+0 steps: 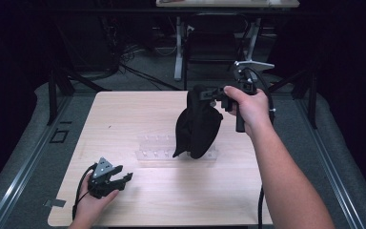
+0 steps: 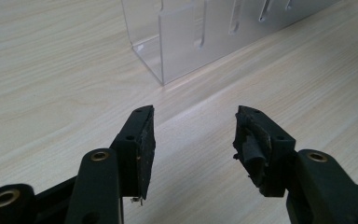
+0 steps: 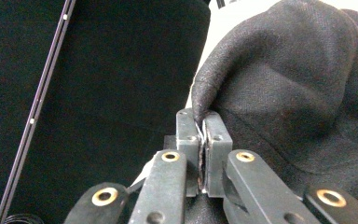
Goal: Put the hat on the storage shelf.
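A black cloth (image 1: 198, 126) hangs above the middle of the table, pinched at its top edge by my right gripper (image 1: 205, 94), which is shut on it. In the right gripper view the two jaws press together on a fold of the black cloth (image 3: 279, 88), with my right gripper (image 3: 203, 119) clamped at the fold's edge. The cloth's lower end dangles over a clear acrylic rack (image 1: 155, 153) on the wooden table (image 1: 124, 109). My left gripper (image 1: 126, 177) rests at the table's near left, open and holding nothing. The left gripper view looks past my left gripper (image 2: 193, 130) at the clear acrylic rack (image 2: 191, 37).
The table's edges drop to grey carpet on all sides. A second desk with white legs (image 1: 178, 47) and cables stands behind it. A dark stand leg (image 1: 52, 90) rises at the far left corner.
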A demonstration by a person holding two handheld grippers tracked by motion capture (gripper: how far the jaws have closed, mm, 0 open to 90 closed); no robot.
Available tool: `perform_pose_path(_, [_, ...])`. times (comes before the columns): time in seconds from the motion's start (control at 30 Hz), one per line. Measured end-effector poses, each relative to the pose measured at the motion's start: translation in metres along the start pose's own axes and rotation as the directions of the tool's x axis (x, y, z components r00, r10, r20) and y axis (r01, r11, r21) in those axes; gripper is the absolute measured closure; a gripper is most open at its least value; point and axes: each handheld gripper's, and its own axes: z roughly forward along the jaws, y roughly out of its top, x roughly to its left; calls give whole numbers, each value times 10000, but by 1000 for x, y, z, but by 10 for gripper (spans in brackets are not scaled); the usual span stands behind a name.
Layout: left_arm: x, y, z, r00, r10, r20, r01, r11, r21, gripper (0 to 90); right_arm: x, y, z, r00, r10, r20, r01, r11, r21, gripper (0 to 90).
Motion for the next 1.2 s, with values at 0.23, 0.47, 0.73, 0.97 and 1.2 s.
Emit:
perform_pose_path(0.23, [-11, 13, -4, 9996, 178, 209, -168, 9987, -480, 500, -2, -1, 2, 9997, 116, -223, -114, 9999, 93, 880])
perform_pose_path(0.47, [-21, 31, -5, 9978, 406, 524, -374, 9975, -607, 551, -5, -1, 2, 9993, 124, -341, -120, 9999, 110, 880])
perform_pose_path(0.73, [-31, 62, -4, 9951, 560, 817, -476, 9937, -1016, 551, -5, -1, 1, 9996, 74, -287, -71, 9999, 98, 877])
perform_pose_path(0.97, [-48, 84, 1, 9902, 882, 1079, -765, 9912, -1082, 574, -3, -1, 3, 9995, 23, -324, -21, 10000, 72, 871])
perform_pose_path(1.2, [-68, 98, 7, 9816, 1253, 1441, -1080, 9866, -1223, 574, -2, -1, 5, 9994, -12, -345, 14, 10000, 68, 870])
